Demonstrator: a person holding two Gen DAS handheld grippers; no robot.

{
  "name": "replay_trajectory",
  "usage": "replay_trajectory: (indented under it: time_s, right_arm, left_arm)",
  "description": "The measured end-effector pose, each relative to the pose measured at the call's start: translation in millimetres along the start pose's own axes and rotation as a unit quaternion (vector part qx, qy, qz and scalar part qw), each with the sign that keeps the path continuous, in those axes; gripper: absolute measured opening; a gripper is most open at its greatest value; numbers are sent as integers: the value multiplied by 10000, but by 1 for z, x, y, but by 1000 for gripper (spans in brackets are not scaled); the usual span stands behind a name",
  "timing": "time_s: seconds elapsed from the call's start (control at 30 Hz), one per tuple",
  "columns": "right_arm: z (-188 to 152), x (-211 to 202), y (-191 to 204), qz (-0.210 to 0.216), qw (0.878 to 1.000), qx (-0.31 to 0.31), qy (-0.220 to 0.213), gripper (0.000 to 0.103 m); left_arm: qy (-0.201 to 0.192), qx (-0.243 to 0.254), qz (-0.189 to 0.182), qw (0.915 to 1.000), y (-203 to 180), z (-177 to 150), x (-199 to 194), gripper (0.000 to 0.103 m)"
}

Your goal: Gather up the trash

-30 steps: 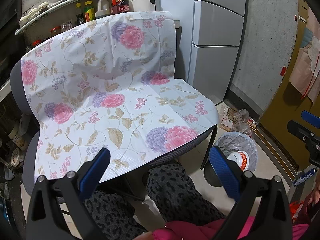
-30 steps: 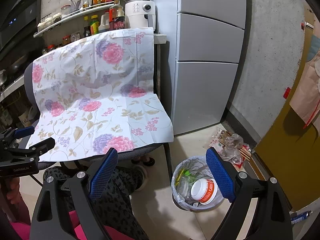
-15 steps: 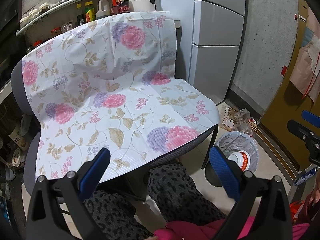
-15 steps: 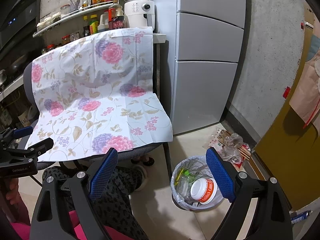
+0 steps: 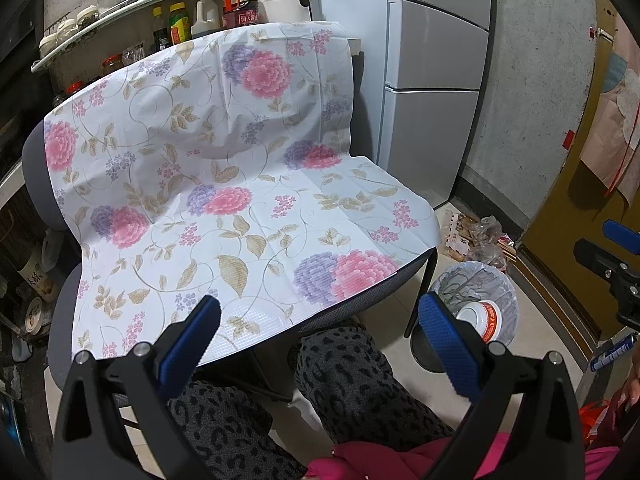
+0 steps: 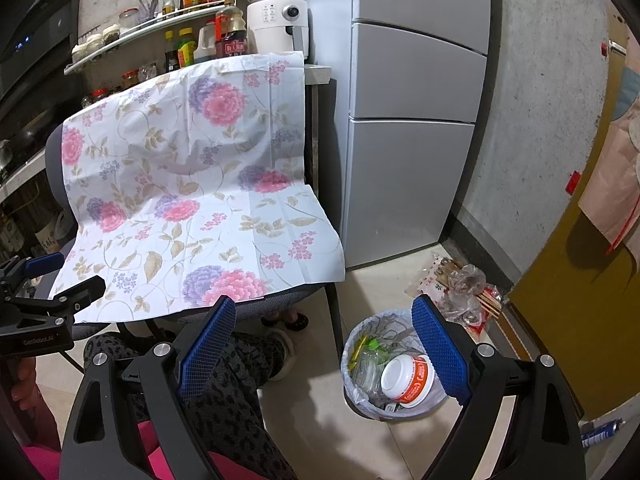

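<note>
A: Where do we stand, taking the trash bin (image 6: 394, 364) as our landmark?

B: We sit facing a chair draped in a floral cloth (image 5: 224, 184), which lies left of the bin. The bin stands on the floor tiles, lined with a clear bag, with a white and orange bowl (image 6: 408, 378) and some plastic scraps already inside. Just beyond the bin, against the wall, a heap of loose trash (image 6: 460, 288) lies on the floor: crumpled clear bags, a wrapper, and what look like chopsticks.

A: And our grippers?

B: The left gripper (image 5: 320, 340) hovers over our knees, left of the bin, jaws spread wide, holding nothing. The right gripper (image 6: 324, 348) hangs near the bin, one blue pad over its rim, also spread wide and empty.

A: What might go wrong from here?

B: We judge the floor heap to be the awkward part. The bags are thin and slippery, so the pads could pinch only a corner and let the rest spill. The chopsticks could slide out of a loose grasp. Reaching past the bin, we could also knock the light bin over or drag its liner off the rim.

A: Has anything changed in the last second?

B: Almost nothing. Both views have barely shifted, the jaws are as wide as before, and the bin's contents are the same.
</note>
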State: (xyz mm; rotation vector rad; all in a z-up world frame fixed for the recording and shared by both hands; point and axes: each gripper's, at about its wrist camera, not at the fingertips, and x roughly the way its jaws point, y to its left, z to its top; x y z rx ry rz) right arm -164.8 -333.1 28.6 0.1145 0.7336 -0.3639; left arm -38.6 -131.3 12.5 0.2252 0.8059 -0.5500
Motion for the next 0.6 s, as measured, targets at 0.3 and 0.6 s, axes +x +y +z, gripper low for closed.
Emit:
replay_trajectory:
  time_s: [0.3, 0.6]
  right_arm:
    - [-5, 5, 0, 5, 10000, 23, 53, 89]
    - [4, 88, 29, 496, 9965, -199, 650, 89]
  left_arm:
    - [-19, -4, 48, 10000, 5, -1, 1, 96]
    - [567, -604, 317, 9961, 65, -13, 60, 96]
